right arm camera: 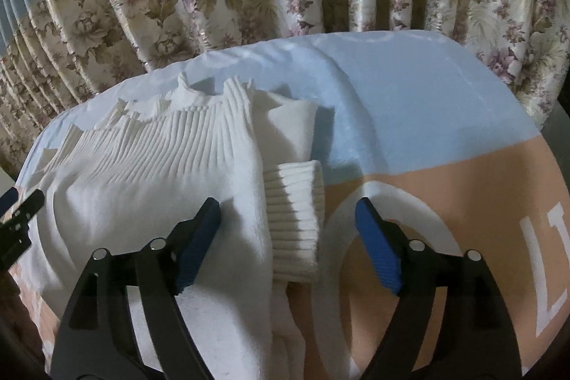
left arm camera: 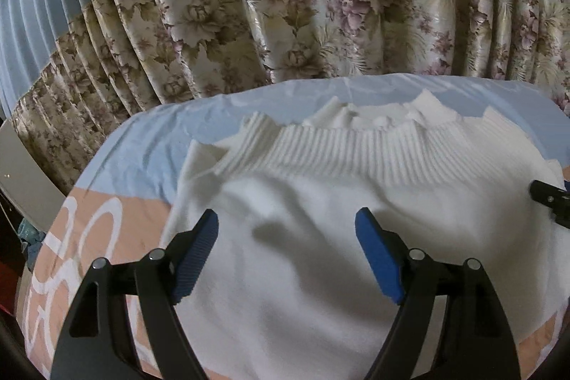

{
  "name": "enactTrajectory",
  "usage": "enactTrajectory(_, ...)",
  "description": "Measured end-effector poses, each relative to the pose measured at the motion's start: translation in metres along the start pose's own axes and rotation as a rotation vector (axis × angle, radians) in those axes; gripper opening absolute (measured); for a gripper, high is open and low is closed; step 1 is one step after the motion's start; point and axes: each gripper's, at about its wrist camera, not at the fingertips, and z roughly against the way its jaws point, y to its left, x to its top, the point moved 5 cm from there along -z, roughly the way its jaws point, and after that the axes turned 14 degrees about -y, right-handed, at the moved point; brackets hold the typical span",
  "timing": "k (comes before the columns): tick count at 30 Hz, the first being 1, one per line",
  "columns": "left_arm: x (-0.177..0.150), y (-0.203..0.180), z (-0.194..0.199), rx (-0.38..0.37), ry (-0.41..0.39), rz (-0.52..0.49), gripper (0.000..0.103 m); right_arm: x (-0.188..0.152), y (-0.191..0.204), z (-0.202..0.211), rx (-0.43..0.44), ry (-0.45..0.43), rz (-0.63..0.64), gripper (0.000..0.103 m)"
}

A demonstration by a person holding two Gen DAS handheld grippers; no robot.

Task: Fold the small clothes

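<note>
1. Nearest, the left gripper [left arm camera: 286,225] hangs over the white sweater [left arm camera: 320,219], jaws apart, gripping nothing.
2. The right gripper [right arm camera: 286,214] straddles the sweater's ribbed cuff [right arm camera: 294,219], jaws wide, pads clear — likely lining up a sleeve fold.
3. The sweater lies spread on the blue-and-peach bedcover [right arm camera: 427,116], ribbed hem [left arm camera: 374,148] rumpled.
4. Beyond the sweater, a floral curtain [left arm camera: 285,6].

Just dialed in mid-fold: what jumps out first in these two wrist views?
A white knit sweater fills the middle of the bed cover, its ribbed band toward the floral curtain behind. On its right side a ribbed cuff lies folded beside the body. Both grippers, left gripper and right gripper, hang open above it, holding nothing.
</note>
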Motion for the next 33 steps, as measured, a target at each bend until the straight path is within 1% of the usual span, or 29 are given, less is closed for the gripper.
enactTrajectory(4,-0.005,-0.006,0.004,-0.009,0.01,0.01,0.08,-0.001,0.0,-0.008,0.036,0.033,-0.023,0.085)
enactTrajectory(6,-0.007,-0.008,0.008,-0.014,0.005,0.016,0.08,-0.001,0.001,-0.008,0.039,0.039,-0.02,0.084)
enactTrajectory(8,-0.008,-0.011,0.012,-0.023,0.005,0.017,0.08,-0.002,0.005,-0.007,0.063,0.037,-0.011,0.073)
enactTrajectory(9,-0.01,-0.014,0.016,-0.032,0.004,0.015,0.08,-0.002,0.008,-0.005,0.096,0.035,-0.015,0.057)
enactTrajectory(10,-0.012,-0.018,0.019,-0.038,0.002,0.007,0.08,-0.002,0.011,-0.004,0.101,0.034,-0.015,0.048)
enactTrajectory(11,-0.013,-0.021,0.022,-0.045,0.001,0.001,0.08,-0.002,0.013,-0.003,0.1,0.029,-0.006,0.045)
enactTrajectory(13,-0.018,-0.027,0.03,-0.057,-0.005,-0.015,0.08,-0.001,0.019,0.0,0.094,0.015,0.014,0.032)
enactTrajectory(14,-0.018,-0.029,0.032,-0.058,-0.01,-0.021,0.08,-0.001,0.021,0.001,0.081,0.004,0.024,0.031)
enactTrajectory(16,-0.023,-0.035,0.037,-0.061,-0.016,-0.042,0.08,0.001,0.024,0.005,0.065,-0.015,0.041,0.021)
enactTrajectory(19,-0.033,-0.043,0.039,-0.067,0.0,-0.071,0.08,0.002,0.029,0.009,0.038,-0.033,0.076,0.018)
enactTrajectory(23,-0.045,-0.049,0.031,-0.054,0.041,-0.08,0.081,0.006,0.035,0.012,0.011,-0.047,0.106,0.017)
enactTrajectory(25,-0.044,-0.046,0.028,-0.043,0.048,-0.066,0.084,0.01,0.037,0.016,0.006,-0.061,0.108,0.017)
enactTrajectory(28,-0.042,-0.044,0.024,-0.019,0.058,-0.062,0.085,0.015,0.042,0.022,0.005,-0.072,0.112,0.017)
enactTrajectory(30,-0.039,-0.04,0.022,0.0,0.051,-0.043,0.085,0.017,0.045,0.025,0.008,-0.078,0.107,0.017)
enactTrajectory(33,-0.039,-0.04,0.019,0.003,0.057,-0.036,0.085,0.022,0.051,0.033,0.022,-0.088,0.093,0.017)
